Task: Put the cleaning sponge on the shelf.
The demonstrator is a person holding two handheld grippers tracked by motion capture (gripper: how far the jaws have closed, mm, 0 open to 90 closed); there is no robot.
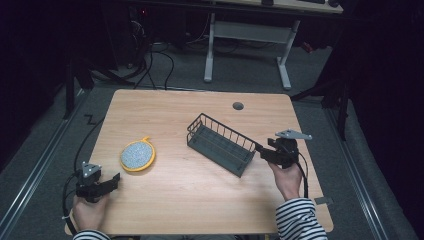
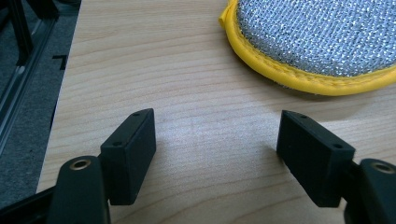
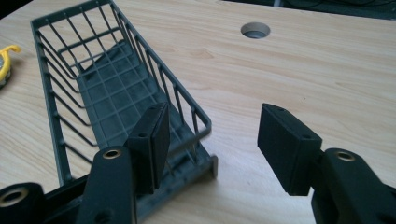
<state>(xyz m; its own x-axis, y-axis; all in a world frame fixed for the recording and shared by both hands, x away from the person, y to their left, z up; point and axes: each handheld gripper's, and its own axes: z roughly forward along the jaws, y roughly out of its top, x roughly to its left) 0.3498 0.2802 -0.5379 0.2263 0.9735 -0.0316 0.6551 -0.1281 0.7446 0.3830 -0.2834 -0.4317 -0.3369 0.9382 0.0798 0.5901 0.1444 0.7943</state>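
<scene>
Table (image 1: 200, 210): wooden, cable hole (image 1: 238, 106) at far side.
Basket (image 1: 220, 144): dark wire, centre-right, set diagonally, nothing inside.
Scrubber pad (image 1: 137, 155): round, silver mesh, yellow rim, left of basket, well apart.
Left gripper (image 1: 114, 181): jaws wide, holding nothing, near-left, aimed at pad, likely ready for pickup.
Right gripper (image 1: 260, 150): jaws wide, straddling basket's near-right corner, wall not yet clamped; likely to steady it.

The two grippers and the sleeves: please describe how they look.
Both the left gripper and the right gripper are black, with blocky rectangular jaws, brass-coloured screw holes, a grey three-cornered plate on top and a trailing black cable. The sleeves are striped black and white.
</scene>
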